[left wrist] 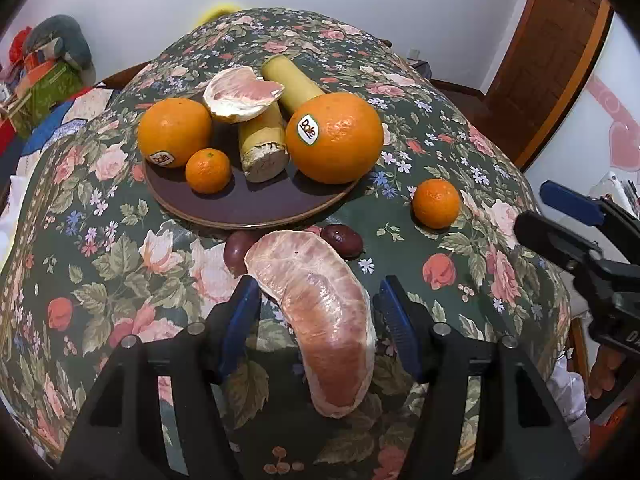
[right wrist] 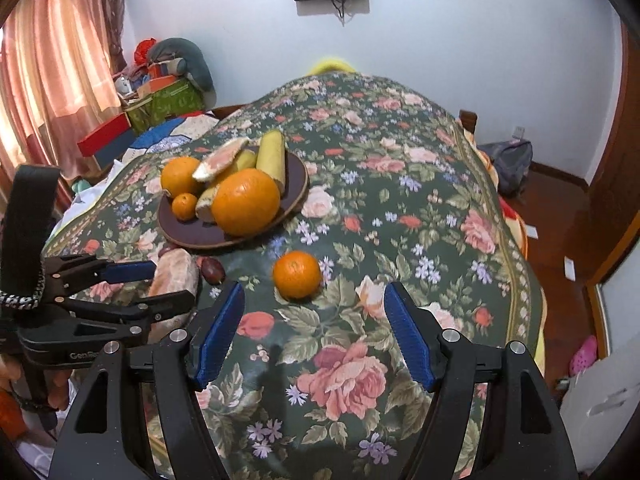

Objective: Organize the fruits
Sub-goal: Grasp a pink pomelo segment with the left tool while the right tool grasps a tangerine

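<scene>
A brown plate holds two big oranges, a small mandarin, two yellow cut stalks and a pomelo piece. A peeled pink pomelo segment lies on the floral cloth between the fingers of my left gripper, which is open around it with gaps on both sides. A loose mandarin sits on the cloth just ahead of my right gripper, which is open and empty.
Two dark red fruits lie between the segment and the plate; one shows in the right wrist view. The floral cloth covers the table. Boxes and cushions pile at far left; a wooden door at right.
</scene>
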The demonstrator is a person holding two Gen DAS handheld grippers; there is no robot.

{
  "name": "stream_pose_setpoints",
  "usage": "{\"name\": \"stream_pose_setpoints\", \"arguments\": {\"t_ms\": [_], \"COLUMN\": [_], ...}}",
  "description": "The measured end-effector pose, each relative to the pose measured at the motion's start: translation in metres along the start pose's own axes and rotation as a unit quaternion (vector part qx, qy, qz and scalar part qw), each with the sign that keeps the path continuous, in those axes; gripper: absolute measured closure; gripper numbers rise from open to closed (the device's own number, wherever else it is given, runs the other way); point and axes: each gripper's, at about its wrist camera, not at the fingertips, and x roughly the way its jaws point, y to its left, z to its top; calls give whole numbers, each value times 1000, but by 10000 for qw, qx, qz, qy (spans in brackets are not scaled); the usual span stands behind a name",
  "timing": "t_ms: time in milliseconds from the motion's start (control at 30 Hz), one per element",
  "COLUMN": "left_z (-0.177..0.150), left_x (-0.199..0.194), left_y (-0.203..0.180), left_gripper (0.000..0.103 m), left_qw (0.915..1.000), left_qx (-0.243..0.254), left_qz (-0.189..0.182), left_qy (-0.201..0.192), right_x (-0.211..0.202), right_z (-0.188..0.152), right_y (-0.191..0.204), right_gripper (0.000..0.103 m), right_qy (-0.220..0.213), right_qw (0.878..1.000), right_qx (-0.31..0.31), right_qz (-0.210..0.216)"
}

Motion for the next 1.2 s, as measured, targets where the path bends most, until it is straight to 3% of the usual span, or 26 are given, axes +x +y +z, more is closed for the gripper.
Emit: {"name": "stream_pose_setpoints", "arguments": {"t_ms": [400, 567, 833, 933, 1100, 1200], "left_z": [0, 0, 5, 9, 16, 20], "left_x": [12, 2, -17, -23, -30, -33], "left_y": [9, 14, 26, 36, 51, 60], "left_gripper": [45, 60, 60, 60, 60, 60], "left_qw": [9997, 9991, 9986, 9980, 9967, 9958], "left_qx": [-172, -265, -247, -322, -431, -493], "left_qz": [-152, -292, -219, -159, -21, 58], "left_qy": [-92, -148, -421, -524, -693, -769], "right_x": [26, 35, 52, 59, 68, 66], "right_z": [-5, -5, 2, 3, 4, 5], "right_y": [-2, -3, -3, -2, 0, 3], "right_gripper": [34, 34, 35, 44, 68, 68], "right_qy": [243, 275, 298, 337, 365, 319], "right_qw": [9996, 9993, 9989, 9987, 9982, 9985], "right_qx": [85, 139, 166, 155, 177, 124], "right_qz": [134, 221, 321, 355, 446, 426]}}
